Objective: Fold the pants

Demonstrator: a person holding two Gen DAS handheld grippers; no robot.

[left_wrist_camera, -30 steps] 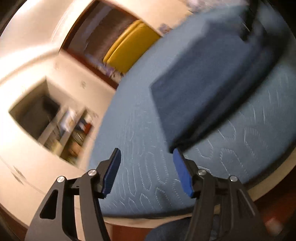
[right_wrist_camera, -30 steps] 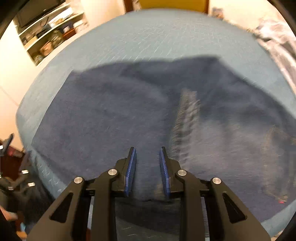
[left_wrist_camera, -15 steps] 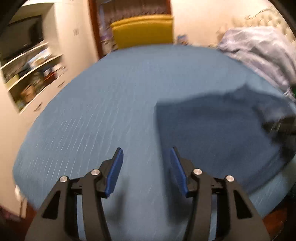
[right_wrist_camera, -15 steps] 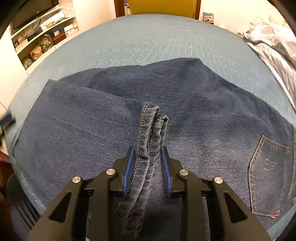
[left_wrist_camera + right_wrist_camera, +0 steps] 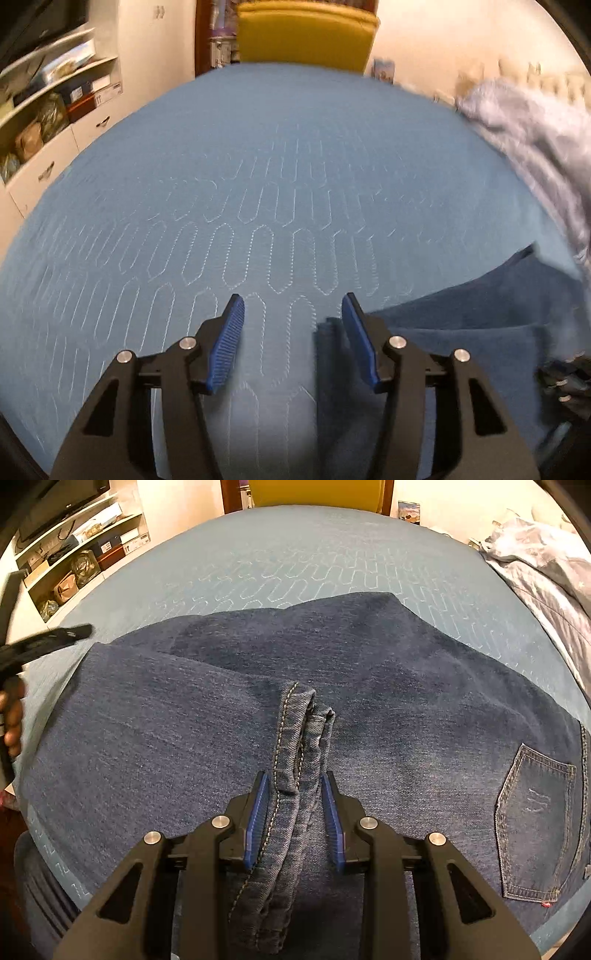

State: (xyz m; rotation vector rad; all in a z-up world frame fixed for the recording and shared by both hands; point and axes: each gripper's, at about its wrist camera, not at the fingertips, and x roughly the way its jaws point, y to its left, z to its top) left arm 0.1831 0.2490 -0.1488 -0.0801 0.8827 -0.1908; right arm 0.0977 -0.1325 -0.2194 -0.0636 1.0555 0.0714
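I have the jeans (image 5: 369, 701) spread on the bed (image 5: 295, 554), already doubled over once, back pocket (image 5: 535, 805) near right. My right gripper (image 5: 295, 812) has its jaws narrow, clamped on the bunched hem. My left gripper (image 5: 291, 339) hangs wide and empty by the jeans' left edge. Further folds are left, I judge.

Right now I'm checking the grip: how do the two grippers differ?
The right gripper has a bunched denim hem of the dark blue jeans between narrow-set fingers; the left gripper stands wider and empty, over the blue quilted bedspread beside the jeans' edge. Both have blue ribbed pads.
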